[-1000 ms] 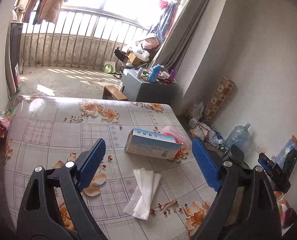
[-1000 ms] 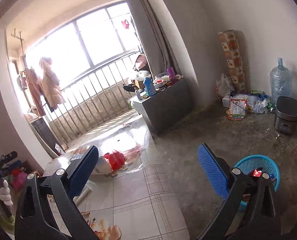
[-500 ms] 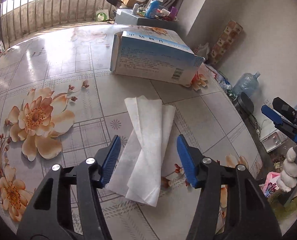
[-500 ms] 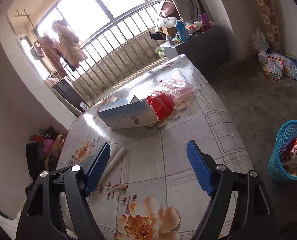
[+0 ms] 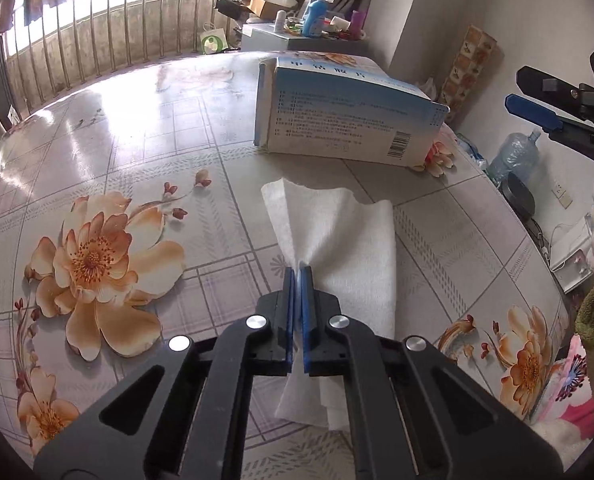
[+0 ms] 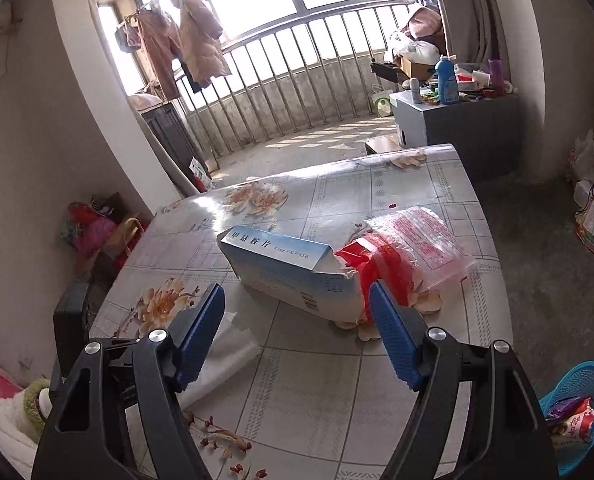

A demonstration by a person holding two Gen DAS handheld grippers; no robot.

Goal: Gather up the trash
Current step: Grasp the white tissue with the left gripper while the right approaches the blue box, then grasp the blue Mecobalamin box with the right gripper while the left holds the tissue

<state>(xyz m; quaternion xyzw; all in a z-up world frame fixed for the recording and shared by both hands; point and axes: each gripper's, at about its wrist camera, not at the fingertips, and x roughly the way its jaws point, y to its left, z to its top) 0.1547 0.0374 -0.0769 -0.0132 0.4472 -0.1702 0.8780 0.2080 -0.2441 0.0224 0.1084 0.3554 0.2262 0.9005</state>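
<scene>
Tissue [image 5: 337, 236] in closed left claw [image 5: 297, 276]

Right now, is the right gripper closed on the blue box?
No, the right gripper is open, its blue fingers spread wide short of the box, which lies untouched on the table.

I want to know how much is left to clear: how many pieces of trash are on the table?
3: white tissue pinched in the left tongs; blue-and-white box mid-table; red-and-clear plastic bag against the box's open end. More may lie out of view.
</scene>
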